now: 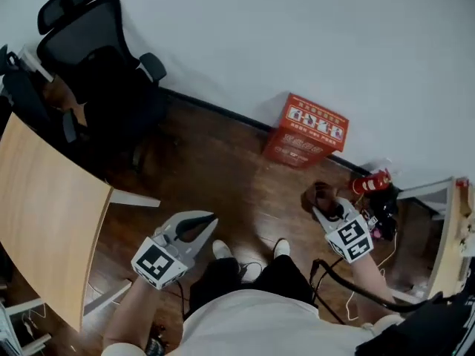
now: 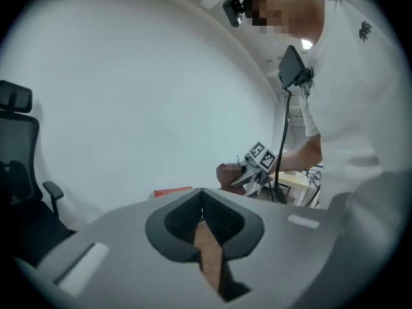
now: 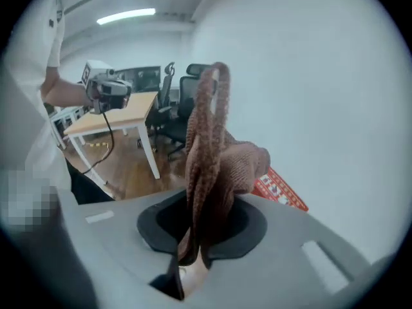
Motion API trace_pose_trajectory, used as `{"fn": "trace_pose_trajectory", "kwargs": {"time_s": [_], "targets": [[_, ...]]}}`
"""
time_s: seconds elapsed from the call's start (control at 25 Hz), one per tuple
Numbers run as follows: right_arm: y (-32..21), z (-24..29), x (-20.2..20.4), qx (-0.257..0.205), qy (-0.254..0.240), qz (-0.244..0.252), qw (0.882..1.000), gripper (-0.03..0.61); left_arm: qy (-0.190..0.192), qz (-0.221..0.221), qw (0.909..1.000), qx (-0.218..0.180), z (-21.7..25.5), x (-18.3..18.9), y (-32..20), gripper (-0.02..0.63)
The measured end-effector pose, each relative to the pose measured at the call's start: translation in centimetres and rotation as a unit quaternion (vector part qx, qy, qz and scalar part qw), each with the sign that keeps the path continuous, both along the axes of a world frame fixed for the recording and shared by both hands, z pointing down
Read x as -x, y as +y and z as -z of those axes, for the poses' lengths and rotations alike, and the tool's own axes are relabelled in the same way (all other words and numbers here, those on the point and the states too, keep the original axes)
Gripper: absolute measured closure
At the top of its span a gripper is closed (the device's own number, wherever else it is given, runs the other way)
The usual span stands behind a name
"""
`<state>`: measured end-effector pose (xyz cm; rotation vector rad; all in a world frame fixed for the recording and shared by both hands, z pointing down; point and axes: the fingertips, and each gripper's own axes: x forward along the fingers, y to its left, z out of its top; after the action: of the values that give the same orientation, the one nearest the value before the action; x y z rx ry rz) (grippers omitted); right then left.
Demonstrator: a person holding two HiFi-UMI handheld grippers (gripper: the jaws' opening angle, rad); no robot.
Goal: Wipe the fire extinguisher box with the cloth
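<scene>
Box (image 1: 306, 132): red, on the floor against the wall, right of centre in the head view; nothing touches it.
Cloth (image 3: 209, 153): brown and bunched.
Right gripper (image 1: 326, 212): jaws clamped on cloth.
Left gripper (image 2: 203, 205): jaws together, empty.
Progress: cloth held well apart from box; all the wiping looks still to do.

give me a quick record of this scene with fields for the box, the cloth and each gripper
box: red fire extinguisher box with white print, on the wooden floor against the white wall, untouched
cloth: brown knitted cloth, bunched, off the floor
right gripper: shut on the cloth, short of the box
left gripper: shut, empty
wiping: not yet begun
</scene>
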<state>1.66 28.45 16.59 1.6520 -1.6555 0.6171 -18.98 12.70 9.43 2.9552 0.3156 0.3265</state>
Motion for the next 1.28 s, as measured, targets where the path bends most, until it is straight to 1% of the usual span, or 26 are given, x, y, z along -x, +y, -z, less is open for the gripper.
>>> {"fn": "trace_pose_trajectory", "kwargs": {"time_s": [0.16,0.28,0.36,0.52,0.64,0.72,0.84,0.96,1.12,1.28], "targets": [[11.5,3.1,4.5,-0.043,-0.006,-0.073,0.996,0.517,0.018,-0.040,0.9990,-0.003,3.9,0.2,8.0,0.614],[18.3,5.8,6.8,-0.095,-0.020,-0.119,0.988,0.517,0.024,-0.060,0.9978,-0.013,5.9,0.7,14.0,0.614],[22.4,7.3,8.6,-0.128,-0.025,-0.130,0.983,0.517,0.024,-0.067,0.9973,-0.017,6.7,1.4,17.9,0.614],[30.2,9.1,12.3,-0.173,-0.044,-0.160,0.971,0.517,0.018,-0.083,0.9963,-0.011,8.0,3.4,26.2,0.614],[34.8,10.6,15.2,-0.196,-0.062,-0.176,0.963,0.517,0.010,-0.110,0.9937,-0.021,9.1,5.3,31.6,0.614],[37.2,11.6,16.4,-0.202,-0.053,-0.178,0.962,0.518,0.008,-0.123,0.9919,-0.032,9.4,5.8,33.7,0.614],[39.2,12.3,17.5,-0.212,-0.033,-0.186,0.959,0.518,0.021,-0.140,0.9890,-0.044,10.2,6.0,35.6,0.614],[39.3,13.1,18.2,-0.227,-0.033,-0.199,0.953,0.518,0.038,-0.151,0.9866,-0.050,11.9,5.9,36.2,0.614],[36.4,14.5,19.4,-0.228,-0.027,-0.185,0.956,0.518,0.047,-0.150,0.9866,-0.046,13.2,6.8,34.9,0.614],[33.4,15.8,20.6,-0.230,-0.013,-0.173,0.958,0.518,0.047,-0.144,0.9874,-0.044,13.1,8.2,32.6,0.614]]}}
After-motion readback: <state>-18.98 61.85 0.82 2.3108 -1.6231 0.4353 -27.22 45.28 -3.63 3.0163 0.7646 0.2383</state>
